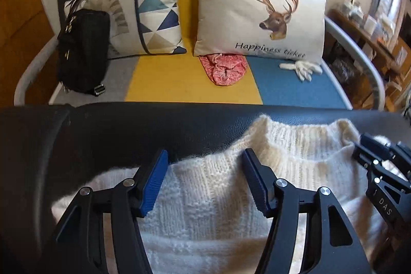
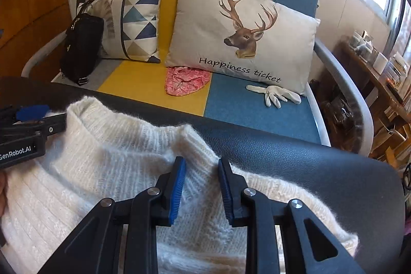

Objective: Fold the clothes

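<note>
Lying flat on a black leather surface point(image 1: 102, 135), a cream knitted sweater point(image 1: 205, 197) has its ribbed collar point(image 1: 295, 135) close to the far edge of that surface. Its body runs toward the near edge, under both tools.

The left gripper point(image 1: 204, 176) hangs over the shoulder part of the sweater, to the left of the collar. Its jaws stand widely spread, and the blue pads point(image 1: 154, 186) do not press on the wool; the knit only shows in the gap between them.

The right gripper point(image 2: 203, 186) is over the other shoulder, to the right of the collar. Its jaws stand much narrower, with some knit between the pads. I cannot tell if they pinch the fabric or only hover just above it.

Behind the far edge of the black surface stands a sofa point(image 2: 257, 114) with grey, yellow and blue stripes. On its seat are a deer cushion point(image 2: 239, 37) and a triangle-patterned cushion point(image 2: 136, 22). A black bag point(image 2: 82, 48) leans at the left end. A red patterned cloth point(image 2: 185, 80) lies partly under the deer cushion, and a white glove point(image 2: 274, 94) lies on the blue stripe near the right end.
</note>
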Tool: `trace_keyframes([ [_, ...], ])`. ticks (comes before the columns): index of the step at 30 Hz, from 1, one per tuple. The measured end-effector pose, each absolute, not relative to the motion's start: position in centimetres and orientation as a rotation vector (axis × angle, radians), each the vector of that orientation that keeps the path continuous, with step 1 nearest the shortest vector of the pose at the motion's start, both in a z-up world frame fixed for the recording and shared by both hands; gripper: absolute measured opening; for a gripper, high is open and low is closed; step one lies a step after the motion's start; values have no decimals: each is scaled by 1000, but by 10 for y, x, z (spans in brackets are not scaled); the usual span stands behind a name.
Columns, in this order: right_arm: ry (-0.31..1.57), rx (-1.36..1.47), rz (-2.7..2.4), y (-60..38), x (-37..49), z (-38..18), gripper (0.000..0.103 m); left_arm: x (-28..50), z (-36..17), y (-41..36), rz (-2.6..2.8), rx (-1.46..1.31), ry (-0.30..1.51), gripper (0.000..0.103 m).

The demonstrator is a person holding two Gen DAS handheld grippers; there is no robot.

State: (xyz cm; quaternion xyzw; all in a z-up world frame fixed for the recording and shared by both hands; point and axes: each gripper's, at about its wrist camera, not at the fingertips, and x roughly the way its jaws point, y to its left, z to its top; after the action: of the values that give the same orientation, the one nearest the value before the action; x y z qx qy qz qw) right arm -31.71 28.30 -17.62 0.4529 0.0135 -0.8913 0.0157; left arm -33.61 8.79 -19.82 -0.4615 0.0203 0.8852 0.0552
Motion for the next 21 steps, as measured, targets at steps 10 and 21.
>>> trace_keyframes([
  [10, 183, 1471, -2692, 305, -198, -159, 27, -227, -169, 41, 2763, -1210, 170, 64],
  [21, 22, 1386, -2726, 301, -163, -140, 26, -175, -163, 9, 2777, -1222, 47, 66],
])
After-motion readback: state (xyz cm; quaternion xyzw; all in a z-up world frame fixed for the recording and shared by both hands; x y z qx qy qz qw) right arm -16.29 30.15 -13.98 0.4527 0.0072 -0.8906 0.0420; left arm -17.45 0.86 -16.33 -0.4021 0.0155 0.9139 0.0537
